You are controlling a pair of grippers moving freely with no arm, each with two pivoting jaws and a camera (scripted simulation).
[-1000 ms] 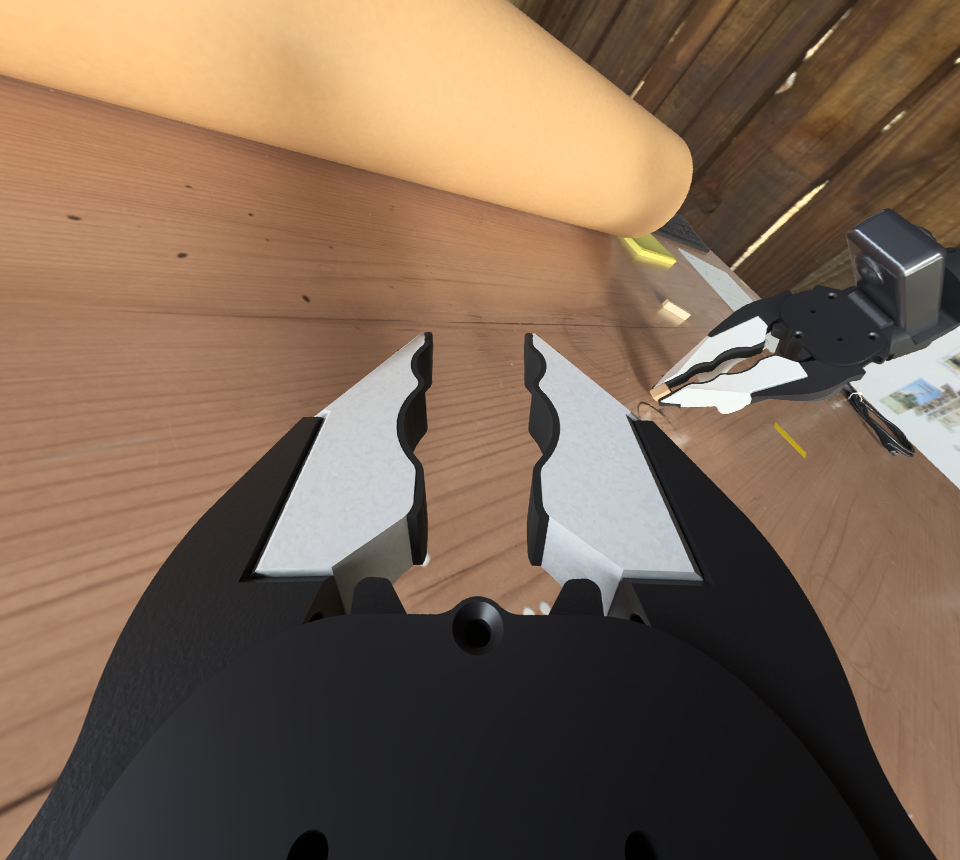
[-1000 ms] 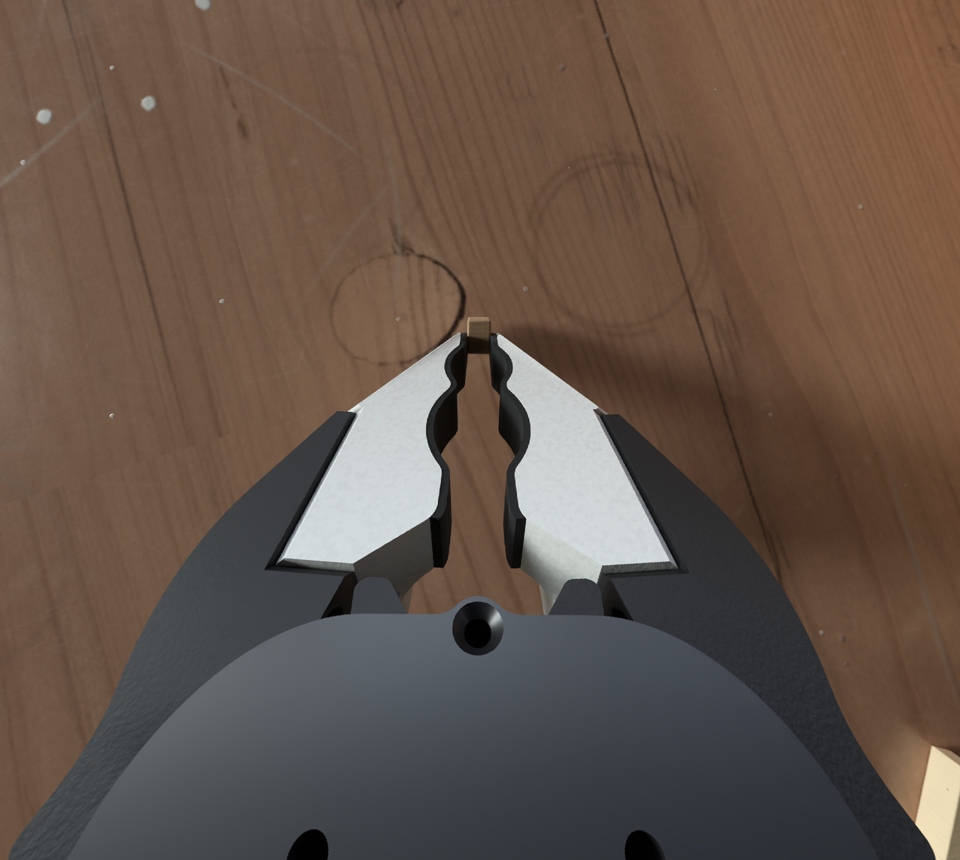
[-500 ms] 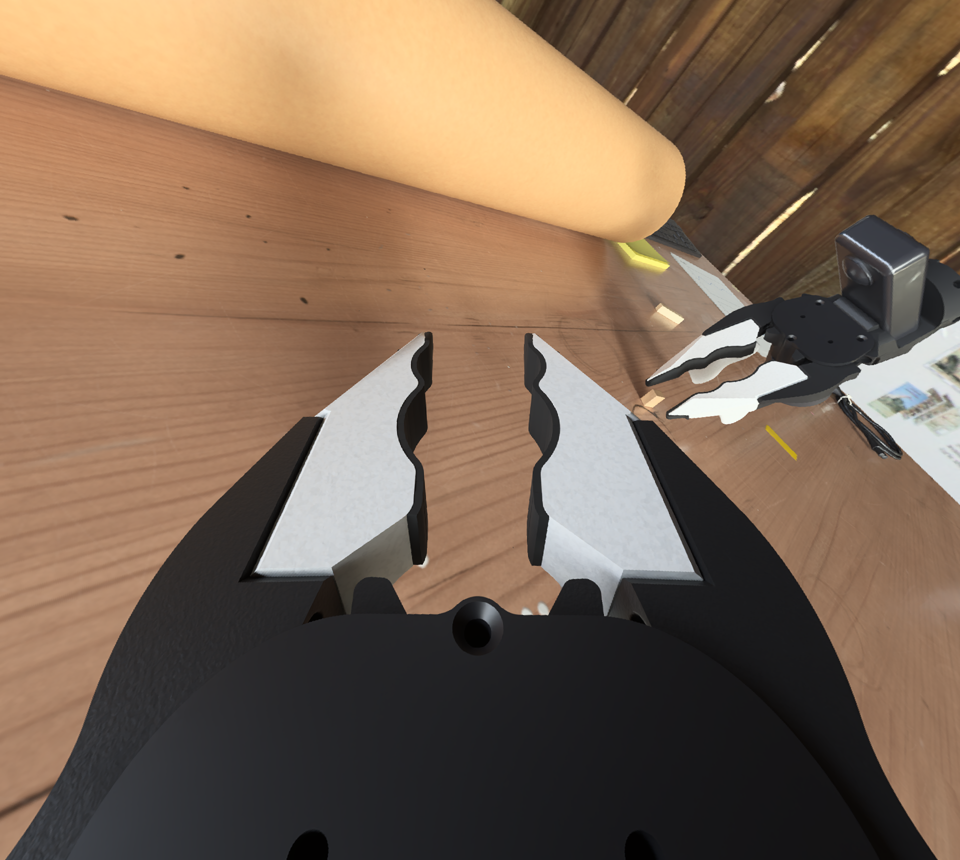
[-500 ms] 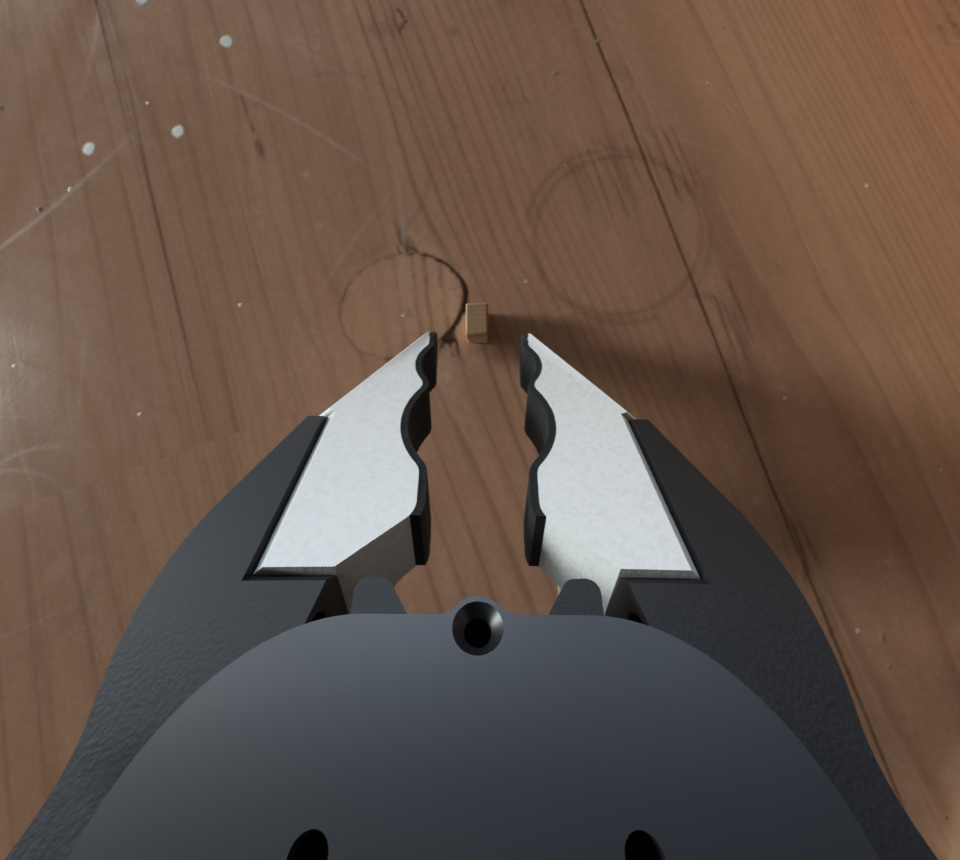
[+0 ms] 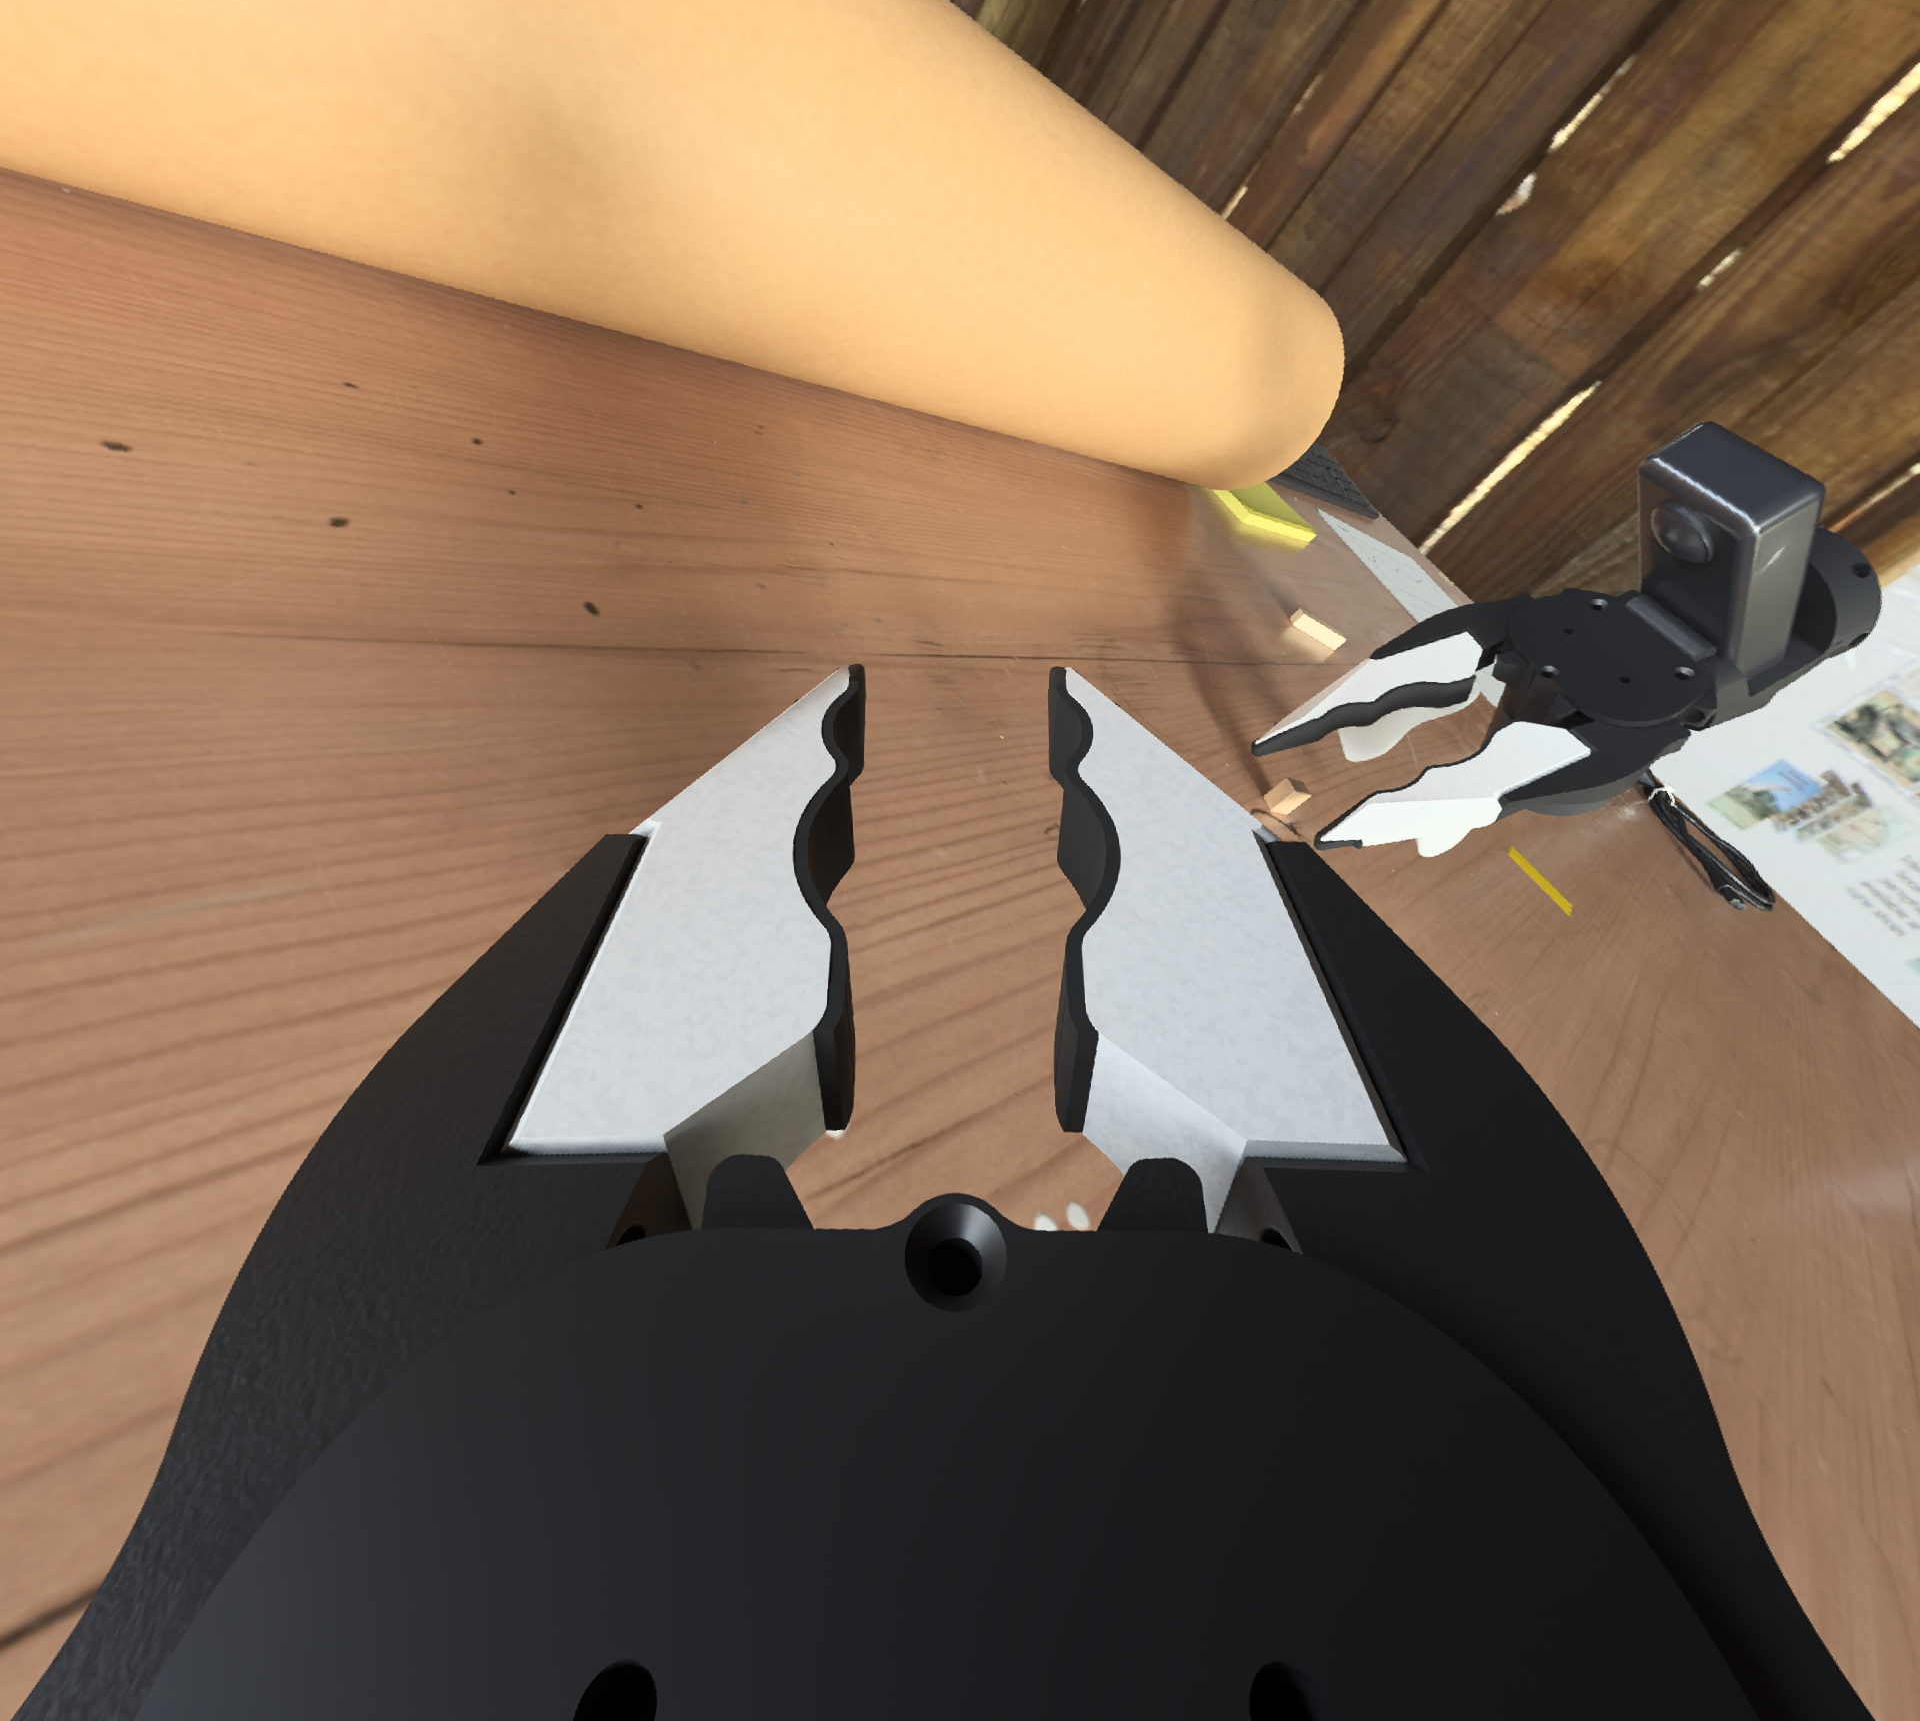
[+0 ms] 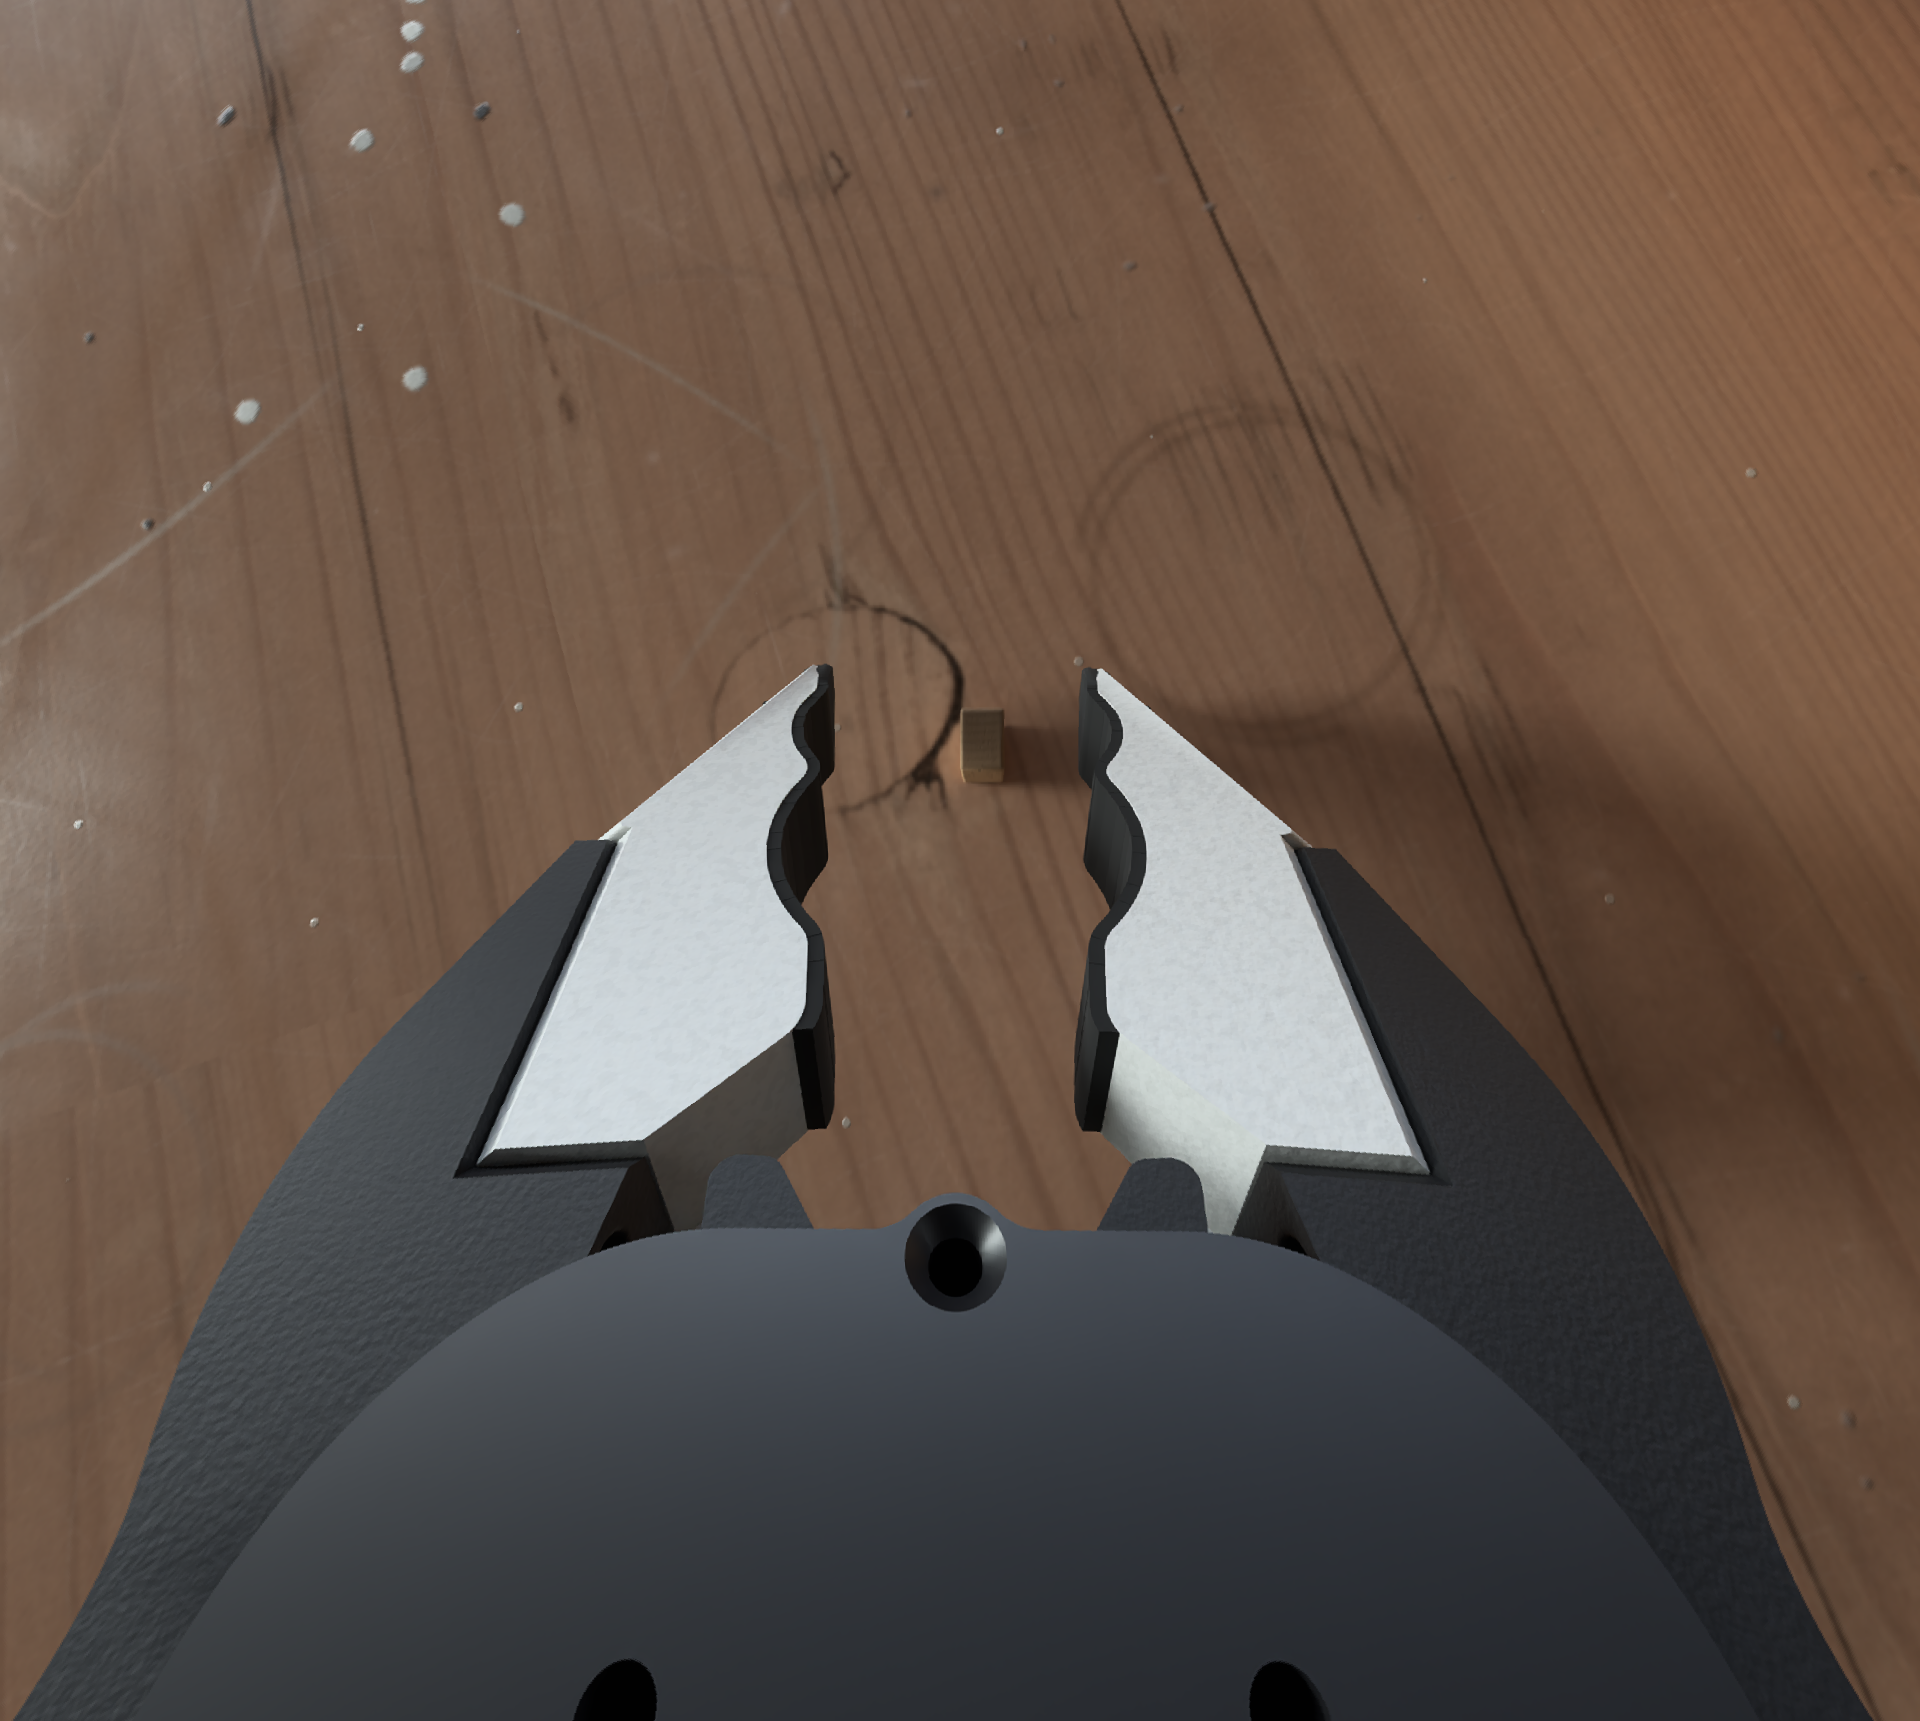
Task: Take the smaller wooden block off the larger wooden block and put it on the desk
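The smaller wooden block (image 6: 982,744) lies on the desk (image 6: 623,321) at frame centre, between the spread fingertips of the right gripper (image 6: 956,684), touching neither. The left gripper (image 5: 954,684) gapes wide, holding nothing.

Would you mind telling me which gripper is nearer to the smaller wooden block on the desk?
Right. The right gripper hovers open just above the smaller wooden block, which sits between its fingertips. The left gripper is open farther along the desk.
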